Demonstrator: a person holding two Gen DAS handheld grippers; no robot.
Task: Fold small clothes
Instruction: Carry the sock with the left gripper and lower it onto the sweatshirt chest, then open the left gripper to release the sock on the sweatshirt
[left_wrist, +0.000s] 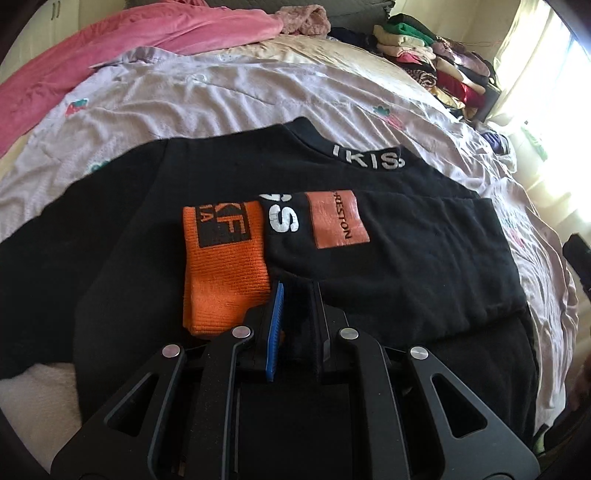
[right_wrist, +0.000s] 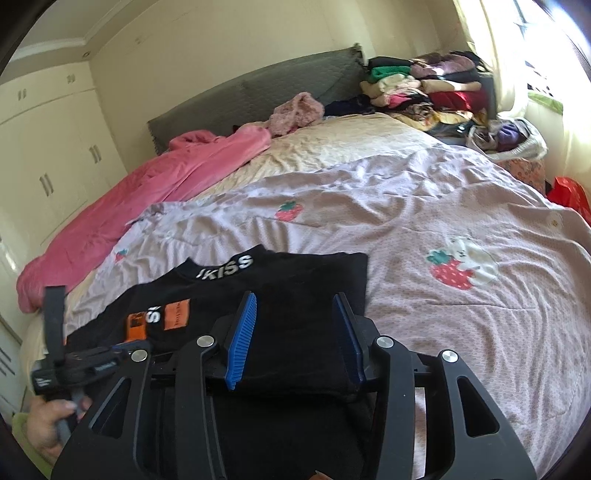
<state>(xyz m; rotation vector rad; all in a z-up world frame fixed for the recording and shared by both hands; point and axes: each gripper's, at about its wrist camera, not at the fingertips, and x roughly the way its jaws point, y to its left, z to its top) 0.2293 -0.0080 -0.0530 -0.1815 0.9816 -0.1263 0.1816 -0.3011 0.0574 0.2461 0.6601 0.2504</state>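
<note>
Black top (right_wrist: 280, 295) beneath hand-held gripper (right_wrist: 295, 332)

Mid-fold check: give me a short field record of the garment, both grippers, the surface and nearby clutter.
garment: black long-sleeved top with white lettering, sleeves folded across its body
cuff: orange ribbed cuff lying on the body
left gripper: shut, black cloth pinched between its pads
right gripper: open over the garment's edge, gripping nothing
surface: lilac strawberry-print bedsheet
clutter: pink blanket; stacked clothes pile by the headboard
</note>
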